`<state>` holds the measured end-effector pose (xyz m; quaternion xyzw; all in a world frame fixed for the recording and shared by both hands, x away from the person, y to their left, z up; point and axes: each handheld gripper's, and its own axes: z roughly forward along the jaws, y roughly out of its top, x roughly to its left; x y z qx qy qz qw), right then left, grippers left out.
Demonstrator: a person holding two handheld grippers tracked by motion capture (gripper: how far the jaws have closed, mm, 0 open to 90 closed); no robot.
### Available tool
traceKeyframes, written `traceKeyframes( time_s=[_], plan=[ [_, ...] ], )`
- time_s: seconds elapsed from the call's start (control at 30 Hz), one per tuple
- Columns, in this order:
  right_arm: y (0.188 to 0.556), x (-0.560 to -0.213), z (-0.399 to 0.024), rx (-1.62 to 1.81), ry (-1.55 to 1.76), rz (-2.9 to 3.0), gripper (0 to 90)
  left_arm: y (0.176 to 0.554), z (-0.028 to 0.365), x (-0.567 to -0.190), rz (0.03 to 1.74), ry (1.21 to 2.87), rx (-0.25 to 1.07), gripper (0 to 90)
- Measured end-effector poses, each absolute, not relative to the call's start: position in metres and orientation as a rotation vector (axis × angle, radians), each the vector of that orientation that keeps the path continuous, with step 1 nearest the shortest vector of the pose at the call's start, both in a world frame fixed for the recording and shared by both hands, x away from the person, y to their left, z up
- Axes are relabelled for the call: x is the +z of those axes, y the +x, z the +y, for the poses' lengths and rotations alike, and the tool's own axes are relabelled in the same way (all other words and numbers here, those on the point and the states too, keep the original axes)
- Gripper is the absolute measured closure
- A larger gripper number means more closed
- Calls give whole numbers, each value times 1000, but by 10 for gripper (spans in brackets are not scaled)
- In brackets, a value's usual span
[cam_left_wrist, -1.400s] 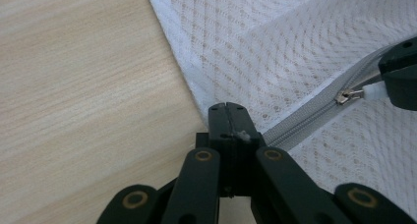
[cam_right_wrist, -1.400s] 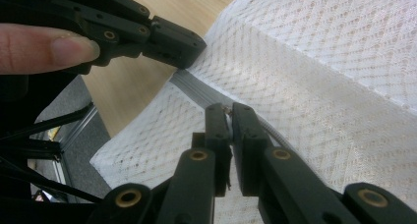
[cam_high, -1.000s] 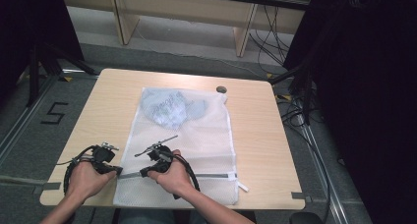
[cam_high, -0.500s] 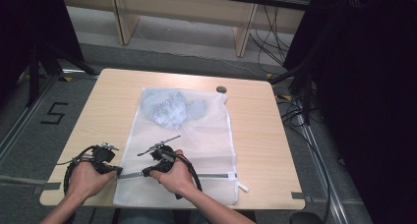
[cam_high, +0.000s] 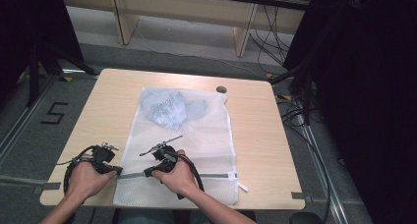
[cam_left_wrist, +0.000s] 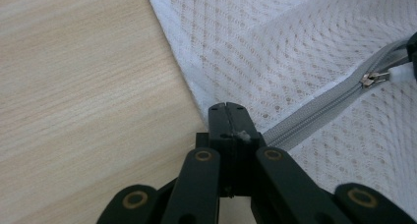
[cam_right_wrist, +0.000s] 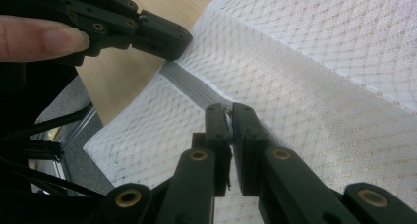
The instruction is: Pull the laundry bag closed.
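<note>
A white mesh laundry bag (cam_high: 196,150) lies flat on the wooden table (cam_high: 265,135), its grey zipper (cam_high: 216,175) running across the near end. Inside it, at the far end, sits a bundled pale blue garment (cam_high: 169,108). The left gripper (cam_left_wrist: 227,111) has its jaws clamped together on the bag's left edge where the zipper ends. The right gripper (cam_right_wrist: 230,117), just right of it, pinches the zipper pull (cam_left_wrist: 370,78) between nearly closed jaws.

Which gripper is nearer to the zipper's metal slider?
Right. The right gripper grips the slider; the left gripper clamps the zipper's end at the bag's edge.
</note>
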<state>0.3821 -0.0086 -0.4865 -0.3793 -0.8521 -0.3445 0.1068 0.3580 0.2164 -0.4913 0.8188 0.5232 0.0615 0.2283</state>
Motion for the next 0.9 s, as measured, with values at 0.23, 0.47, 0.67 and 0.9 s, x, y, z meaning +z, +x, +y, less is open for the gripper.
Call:
traceKeyframes(
  time_s=[0.23, 0.47, 0.67, 0.9],
  plan=[
    [380, -485, -9, -985, -1148, -2505, 869, 358, 216, -491, 1441, 2254, 169, 900],
    [380, -484, -12, -986, -1157, -2501, 869, 358, 216, -491, 1440, 2256, 170, 900],
    [379, -482, -13, -980, -1153, -2502, 869, 358, 216, -491, 1444, 2253, 169, 900],
    [379, -479, -17, -973, -1152, -2521, 869, 358, 216, -492, 1428, 2256, 166, 900]
  ],
)
